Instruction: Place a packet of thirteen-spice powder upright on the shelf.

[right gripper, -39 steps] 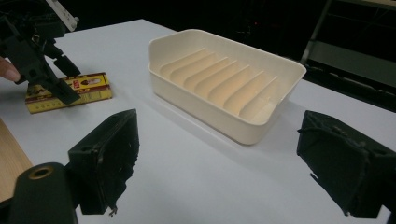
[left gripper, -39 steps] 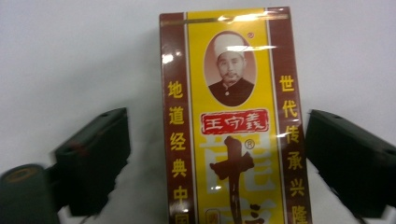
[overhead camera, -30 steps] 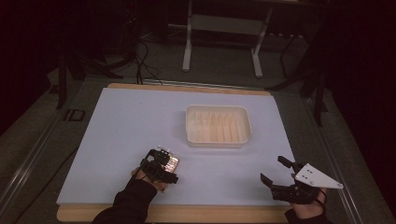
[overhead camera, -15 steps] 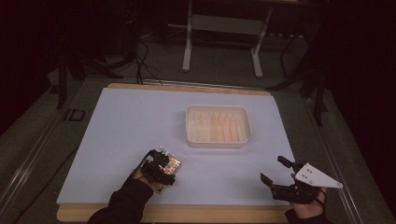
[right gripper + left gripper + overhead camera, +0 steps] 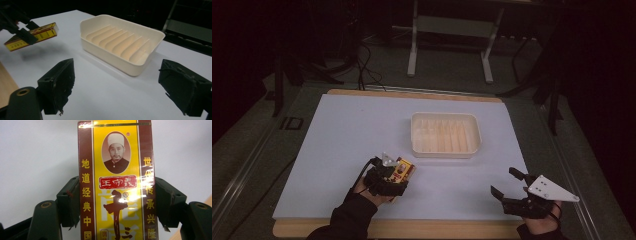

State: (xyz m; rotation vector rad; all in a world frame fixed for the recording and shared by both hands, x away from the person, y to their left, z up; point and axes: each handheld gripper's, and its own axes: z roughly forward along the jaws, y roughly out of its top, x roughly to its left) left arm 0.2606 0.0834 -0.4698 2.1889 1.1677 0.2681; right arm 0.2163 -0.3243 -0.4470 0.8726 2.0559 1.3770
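A yellow and dark-red carton (image 5: 405, 169) with printed characters and a portrait sits between the jaws of my left gripper (image 5: 395, 176), near the front left of the white sheet. In the left gripper view both pads (image 5: 72, 200) press on the long sides of the carton (image 5: 116, 182). From the right gripper view the carton (image 5: 32, 35) hangs tilted a little above the sheet. My right gripper (image 5: 503, 181) rests at the front right, open, with nothing between its fingers (image 5: 60, 82). A cream ribbed tray (image 5: 444, 116) stands empty mid-table.
The white sheet (image 5: 337, 140) covers a wooden board whose edge (image 5: 412, 229) shows at the front. Beyond the table's far edge stand a metal stand's legs (image 5: 413, 50) and loose cables (image 5: 362, 65) on a dark floor.
The left gripper has shut on the carton and raised it slightly off the sheet, front end tilted up. The right gripper has stayed put.
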